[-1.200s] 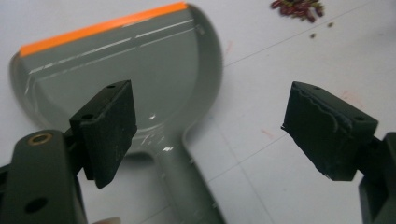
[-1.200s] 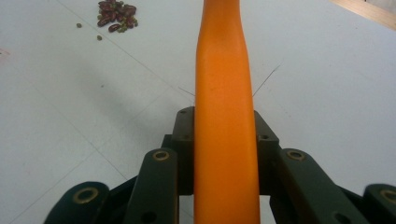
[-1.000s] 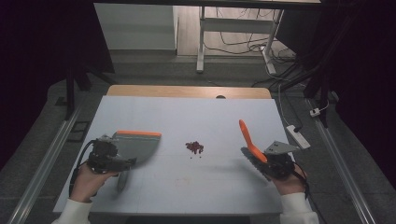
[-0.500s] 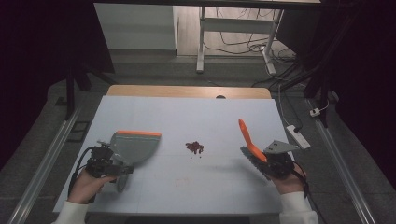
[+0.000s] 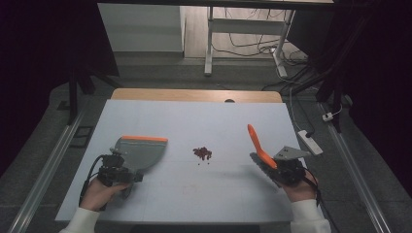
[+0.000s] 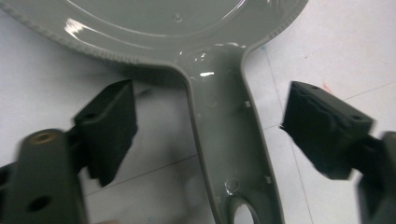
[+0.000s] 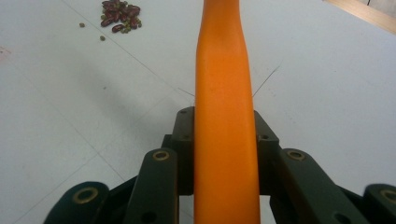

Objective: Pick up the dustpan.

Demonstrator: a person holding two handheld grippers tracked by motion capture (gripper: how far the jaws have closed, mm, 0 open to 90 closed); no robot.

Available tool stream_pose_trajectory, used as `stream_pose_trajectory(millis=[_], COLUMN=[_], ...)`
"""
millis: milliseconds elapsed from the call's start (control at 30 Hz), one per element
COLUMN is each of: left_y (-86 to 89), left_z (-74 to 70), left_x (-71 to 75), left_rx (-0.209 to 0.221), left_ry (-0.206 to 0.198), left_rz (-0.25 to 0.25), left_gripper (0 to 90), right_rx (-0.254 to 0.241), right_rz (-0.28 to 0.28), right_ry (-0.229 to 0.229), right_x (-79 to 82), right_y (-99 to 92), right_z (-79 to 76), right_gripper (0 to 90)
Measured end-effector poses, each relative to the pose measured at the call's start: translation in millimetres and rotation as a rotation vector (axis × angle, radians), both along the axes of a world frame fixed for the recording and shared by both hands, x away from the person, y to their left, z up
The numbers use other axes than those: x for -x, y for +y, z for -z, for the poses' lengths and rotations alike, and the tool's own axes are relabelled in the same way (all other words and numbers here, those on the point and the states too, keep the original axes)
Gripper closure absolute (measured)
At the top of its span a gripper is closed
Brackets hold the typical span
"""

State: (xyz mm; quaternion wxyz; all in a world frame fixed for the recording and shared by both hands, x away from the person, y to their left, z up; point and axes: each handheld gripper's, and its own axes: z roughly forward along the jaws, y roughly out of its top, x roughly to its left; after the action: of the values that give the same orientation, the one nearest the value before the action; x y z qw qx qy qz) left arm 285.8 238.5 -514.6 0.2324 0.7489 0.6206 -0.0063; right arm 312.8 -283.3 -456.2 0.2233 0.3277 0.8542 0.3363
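Tongs on the left (image 6: 205, 135) stood wide, w/ the handle of the grey plastic dustpan with an orange front edge (image 5: 141, 151) between the black pads but not touched yet. Those jaws had just been closing a bit, so the grab looked about to happen. That dustpan lay flat on the white worktop (image 5: 194, 194), on the person's left side.

Right tongs (image 7: 224, 140) were squeezed tight on the orange plastic brush handle (image 7: 224, 93), which stuck up & away over the worktop. It also showed as an orange stick (image 5: 257, 143) in the high view.

Small pile of dark red beans (image 5: 202, 153) sat in the middle, between dustpan & brush, w/ a few tiny green bits near it. None were in the dustpan.

So far, prob.: brush picked up, dustpan nearly gripped. Left to do: close on the dustpan handle, bring it by the beans, sweep them in w/ the brush.
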Motion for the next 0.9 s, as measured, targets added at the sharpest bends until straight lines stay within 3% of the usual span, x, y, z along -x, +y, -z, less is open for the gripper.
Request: stream_pose_trajectory(millis=[300,400,633,900], left_y=[-2.4,0.2,2.8,6.2], left_z=[4.1,4.3,3.0,5.2], left_x=[-3.1,-3.8,-3.6,-3.6], left_rx=[0.016,0.05,0.071,0.099], left_ry=[-0.009,-0.009,-0.037,-0.038], left_rz=[-0.023,-0.035,-0.056,-0.051], left_gripper=[33.8,40.2,52.5,56.2], right_rx=[0.007,0.008,0.012,0.01], right_rz=[-0.004,-0.004,-0.007,0.0], right_ry=[0.006,0.01,0.015,0.022], right_x=[-0.3,-0.5,-1.0,-2.0], right_y=[0.6,0.2,0.5,-2.2], right_z=[1.1,1.3,2.2,3.4], right_gripper=[70.1,70.1,70.1,70.1])
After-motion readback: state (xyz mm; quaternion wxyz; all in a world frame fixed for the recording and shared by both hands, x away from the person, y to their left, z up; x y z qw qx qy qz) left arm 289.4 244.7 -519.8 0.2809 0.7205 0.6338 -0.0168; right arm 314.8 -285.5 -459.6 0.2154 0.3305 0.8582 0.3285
